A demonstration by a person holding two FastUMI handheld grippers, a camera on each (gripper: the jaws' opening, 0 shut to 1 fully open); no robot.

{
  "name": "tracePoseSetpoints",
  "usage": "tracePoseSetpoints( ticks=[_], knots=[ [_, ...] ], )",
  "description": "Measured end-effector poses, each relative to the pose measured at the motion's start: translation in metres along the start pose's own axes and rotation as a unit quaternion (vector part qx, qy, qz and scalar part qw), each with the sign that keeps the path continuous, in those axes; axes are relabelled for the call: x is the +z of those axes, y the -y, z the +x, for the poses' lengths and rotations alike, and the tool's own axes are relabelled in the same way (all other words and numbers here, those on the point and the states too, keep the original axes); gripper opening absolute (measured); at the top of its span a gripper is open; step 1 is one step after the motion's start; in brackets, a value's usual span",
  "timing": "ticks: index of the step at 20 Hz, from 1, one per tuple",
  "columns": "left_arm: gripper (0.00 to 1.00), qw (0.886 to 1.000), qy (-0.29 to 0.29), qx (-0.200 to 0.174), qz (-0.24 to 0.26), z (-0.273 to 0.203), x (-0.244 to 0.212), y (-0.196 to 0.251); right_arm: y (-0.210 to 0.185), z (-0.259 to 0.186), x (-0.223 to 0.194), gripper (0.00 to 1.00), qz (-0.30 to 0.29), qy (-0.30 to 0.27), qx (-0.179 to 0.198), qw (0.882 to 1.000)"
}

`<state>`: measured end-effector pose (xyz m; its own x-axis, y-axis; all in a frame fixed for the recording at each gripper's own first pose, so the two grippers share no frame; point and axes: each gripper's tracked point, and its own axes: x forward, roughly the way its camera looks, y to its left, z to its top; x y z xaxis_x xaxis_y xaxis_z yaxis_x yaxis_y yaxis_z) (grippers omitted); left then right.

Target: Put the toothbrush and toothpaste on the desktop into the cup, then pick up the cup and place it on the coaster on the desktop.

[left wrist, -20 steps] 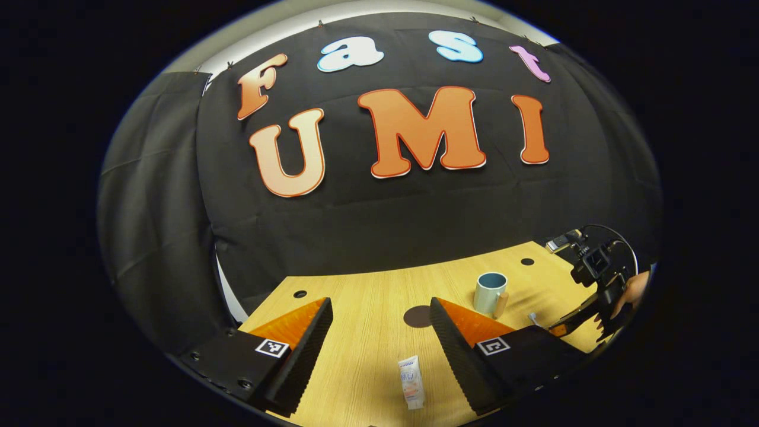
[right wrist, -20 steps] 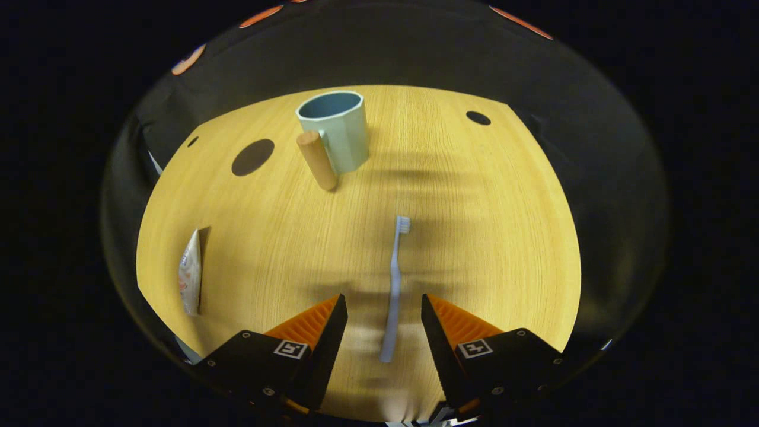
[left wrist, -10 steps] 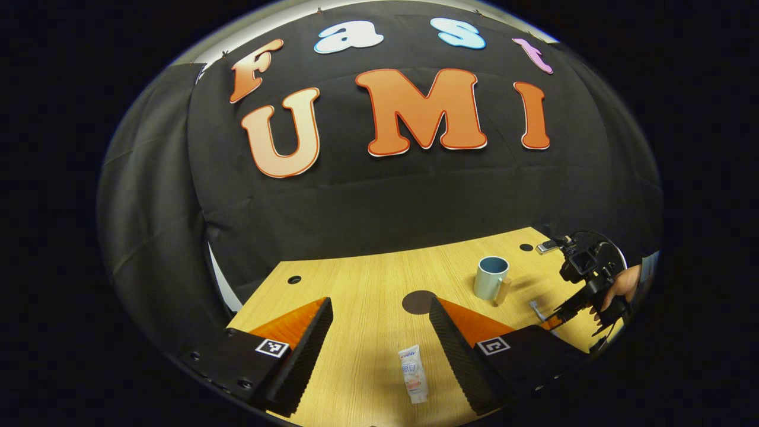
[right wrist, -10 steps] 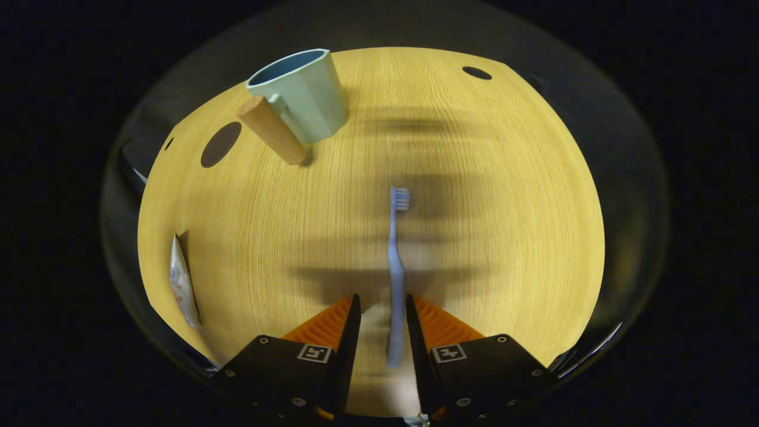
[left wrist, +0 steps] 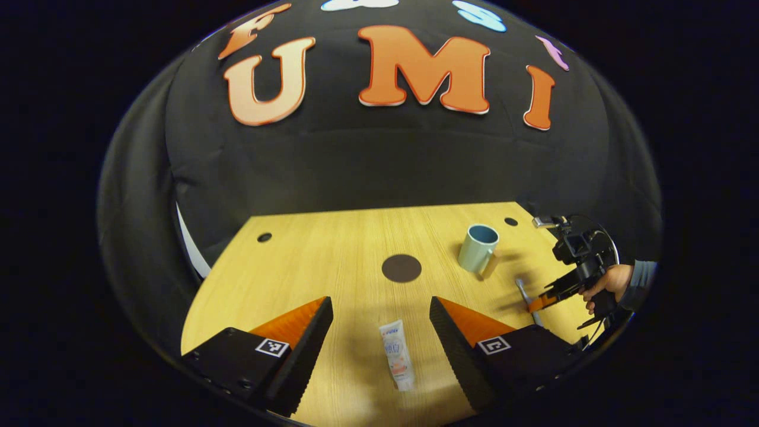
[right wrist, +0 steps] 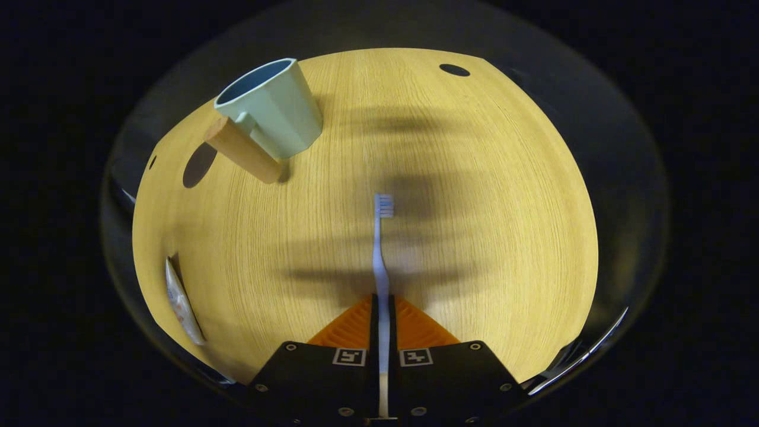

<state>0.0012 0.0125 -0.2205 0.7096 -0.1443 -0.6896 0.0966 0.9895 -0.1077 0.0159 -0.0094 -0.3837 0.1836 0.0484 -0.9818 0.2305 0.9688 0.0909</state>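
Note:
In the right gripper view, my right gripper [right wrist: 383, 305] is shut on the handle of a pale blue toothbrush [right wrist: 379, 249], whose bristled head points away over the desk. A light green cup [right wrist: 273, 110] with a wooden handle stands at the upper left, and the toothpaste tube [right wrist: 181, 305] lies at the far left edge. In the left gripper view, my left gripper [left wrist: 379, 311] hangs open above the white toothpaste tube [left wrist: 396, 362], which lies between its fingers. The round dark coaster [left wrist: 401, 268] lies beyond it, with the cup [left wrist: 478, 248] to its right. The right gripper [left wrist: 542, 301] holds the toothbrush [left wrist: 525, 295] farther right.
The wooden desk [left wrist: 320, 261] has small dark holes near its far corners [left wrist: 264, 237]. The black cloth wall stands just behind the desk's far edge. A hand [left wrist: 605, 284] in a grey sleeve holds the right gripper at the desk's right side.
My right gripper has shut onto the toothbrush handle. The left gripper view has tilted downward and come nearer the toothpaste, which now lies between its open fingers.

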Motion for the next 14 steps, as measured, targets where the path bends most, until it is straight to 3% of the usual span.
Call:
tracePoseSetpoints(
  ticks=[4, 10, 14],
  knots=[
    [0.98, 0.991, -0.111, -0.047, -0.064, 0.034, -0.05, 0.001, -0.01, -0.026, 0.003, 0.06, 0.015, 0.035, 0.001, 0.999],
    [0.97, 0.965, -0.224, -0.103, -0.088, 0.068, -0.104, 0.01, -0.045, -0.072, -0.001, 0.06, 0.077, 0.089, 0.033, 0.992],
    [0.96, 0.952, -0.276, -0.115, -0.067, 0.091, -0.136, 0.011, -0.057, -0.105, -0.001, 0.06, 0.093, 0.131, 0.048, 0.986]
  ],
)
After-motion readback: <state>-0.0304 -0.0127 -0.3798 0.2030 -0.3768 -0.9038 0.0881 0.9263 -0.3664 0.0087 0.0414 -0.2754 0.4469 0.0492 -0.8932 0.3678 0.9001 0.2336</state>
